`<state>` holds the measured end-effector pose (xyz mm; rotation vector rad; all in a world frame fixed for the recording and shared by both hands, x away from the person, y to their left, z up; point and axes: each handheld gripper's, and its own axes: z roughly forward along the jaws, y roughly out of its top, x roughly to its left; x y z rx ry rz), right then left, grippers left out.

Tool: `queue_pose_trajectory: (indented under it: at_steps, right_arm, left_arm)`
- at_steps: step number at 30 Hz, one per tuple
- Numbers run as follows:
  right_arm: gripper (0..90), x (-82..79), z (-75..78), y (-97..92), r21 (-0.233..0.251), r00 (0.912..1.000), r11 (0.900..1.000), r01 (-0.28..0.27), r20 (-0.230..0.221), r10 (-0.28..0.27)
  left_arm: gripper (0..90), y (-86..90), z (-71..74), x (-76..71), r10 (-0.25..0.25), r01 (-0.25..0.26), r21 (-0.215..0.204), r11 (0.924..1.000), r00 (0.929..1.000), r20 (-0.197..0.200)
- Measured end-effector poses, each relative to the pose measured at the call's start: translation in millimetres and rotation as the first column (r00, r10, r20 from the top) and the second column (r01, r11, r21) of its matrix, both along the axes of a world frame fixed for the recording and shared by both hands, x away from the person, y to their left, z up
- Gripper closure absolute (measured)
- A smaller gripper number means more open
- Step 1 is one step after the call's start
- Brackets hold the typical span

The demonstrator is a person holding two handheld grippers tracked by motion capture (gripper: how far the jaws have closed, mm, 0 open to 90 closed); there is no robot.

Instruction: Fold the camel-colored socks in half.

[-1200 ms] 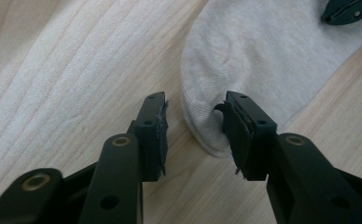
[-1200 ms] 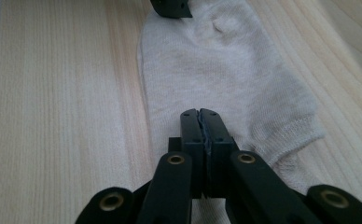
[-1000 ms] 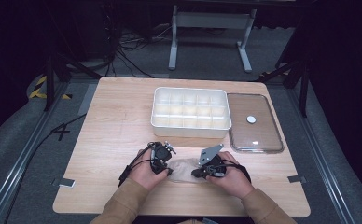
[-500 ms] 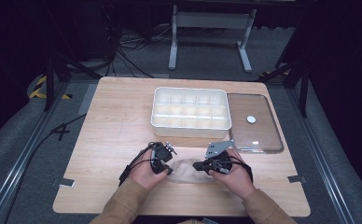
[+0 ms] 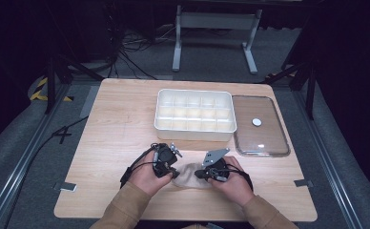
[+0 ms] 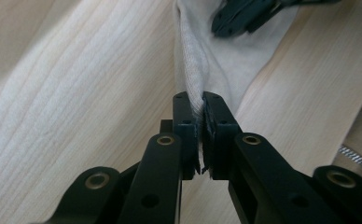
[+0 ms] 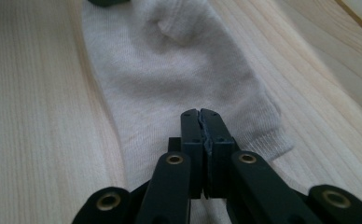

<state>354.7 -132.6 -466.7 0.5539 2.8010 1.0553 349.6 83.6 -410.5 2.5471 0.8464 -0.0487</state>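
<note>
From the high view, a pale sock [image 5: 189,174] is lying on the bench [image 5: 116,129] near its front edge, between the left tongs [image 5: 173,172] and right tongs [image 5: 198,173]. A white compartment tray [image 5: 195,116] is sitting farther back. In the left gripper view, the left tongs [image 6: 202,98] have just been closing and are pinching a fold of the sock [image 6: 193,60]. In the right gripper view, the right tongs [image 7: 201,113] are pressed together over the sock [image 7: 170,79]; can't tell if they're gripping fabric.

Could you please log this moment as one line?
left hand-held gripper: just closed, pinching sock | right hand-held gripper: shut on sock | sock: on table
</note>
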Motion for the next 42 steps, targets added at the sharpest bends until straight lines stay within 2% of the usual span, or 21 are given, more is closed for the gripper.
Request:
queue_pose_trajectory:
  at_steps: [3,10,15,17,20,21,24,25,26,27,28,30,32,39,42]
  right_arm:
    - [89.3,-1.6,-0.7,2.9,0.010,0.9997,0.9996,-0.025,-0.002,0.025]
    - [89.2,-3.4,-2.8,9.4,0.027,0.9978,0.9974,-0.066,0.012,0.066]
    - [87.4,-5.2,-3.1,13.0,0.039,0.9960,0.9953,-0.089,0.013,0.089]
    - [86.6,-5.4,1.8,8.5,0.061,0.9966,0.9950,-0.079,0.026,0.078]
    - [87.5,-4.1,20.9,-5.8,0.073,0.9976,0.9960,-0.051,0.050,0.048]
    - [87.6,-3.4,27.7,-11.8,0.066,0.9981,0.9972,-0.035,0.053,0.032]
    - [87.7,-3.3,36.5,-24.3,0.006,0.9999,1.0000,0.003,0.011,-0.003]
    - [87.8,-3.9,35.1,-27.0,-0.025,0.9999,0.9997,0.010,-0.004,-0.010]
    - [87.8,-3.9,35.1,-27.0,-0.025,0.9999,0.9997,0.010,-0.004,-0.010]
    - [88.0,-4.9,25.4,-29.7,-0.082,0.9988,0.9964,0.024,-0.041,-0.028]
    - [88.0,-4.4,20.6,-29.6,-0.103,0.9984,0.9942,0.031,-0.044,-0.035]
    - [88.4,-3.6,17.0,-29.1,-0.119,0.9981,0.9922,0.035,-0.045,-0.041]
    - [89.1,-1.7,9.6,-26.5,-0.102,0.9983,0.9943,0.031,-0.046,-0.036]
    - [89.3,1.5,0.7,-34.8,0.011,0.9955,0.9996,0.026,-0.092,-0.025]
    - [89.4,-0.3,0.5,-34.6,0.010,0.9974,0.9998,0.018,-0.070,-0.018]
  left_arm:
    - [85.1,0.4,8.2,-3.4,-0.011,0.012,-0.039,0.9992,0.9997,0.022]
    - [85.1,-3.1,14.9,-7.7,-0.043,0.046,-0.088,0.9951,0.9982,0.041]
    - [85.1,-4.2,15.9,-8.7,-0.045,0.048,-0.089,0.9949,0.9983,0.038]
    - [85.1,-2.9,16.0,-8.1,-0.042,0.043,-0.082,0.9957,0.9988,0.025]
    - [85.0,-1.1,17.6,-8.5,-0.030,0.031,-0.085,0.9959,0.9994,0.015]
    - [85.0,-0.9,18.3,-8.1,-0.030,0.031,-0.081,0.9962,0.9994,0.015]
    - [85.0,-2.6,20.8,-7.2,-0.025,0.026,-0.078,0.9966,0.9996,0.008]
    - [84.9,-2.6,20.8,-7.2,-0.025,0.026,-0.078,0.9966,0.9996,0.008]
    - [84.9,-4.4,21.7,-5.9,-0.032,0.032,-0.080,0.9963,0.9995,0.008]
    - [84.8,-7.2,21.9,-4.5,-0.036,0.035,-0.085,0.9958,0.9993,-0.007]
    - [84.7,-7.2,21.9,-4.5,-0.036,0.035,-0.085,0.9958,0.9993,-0.007]
    - [84.6,-10.0,20.9,-2.1,-0.048,0.046,-0.089,0.9950,0.9986,-0.020]
    - [84.6,-13.1,20.5,0.4,-0.054,0.051,-0.100,0.9937,0.9981,-0.030]
    - [84.6,-30.5,23.0,5.4,-0.086,0.084,-0.159,0.9837,0.9962,-0.007]
    - [84.6,-35.8,21.8,7.5,-0.094,0.092,-0.163,0.9824,0.9955,-0.007]
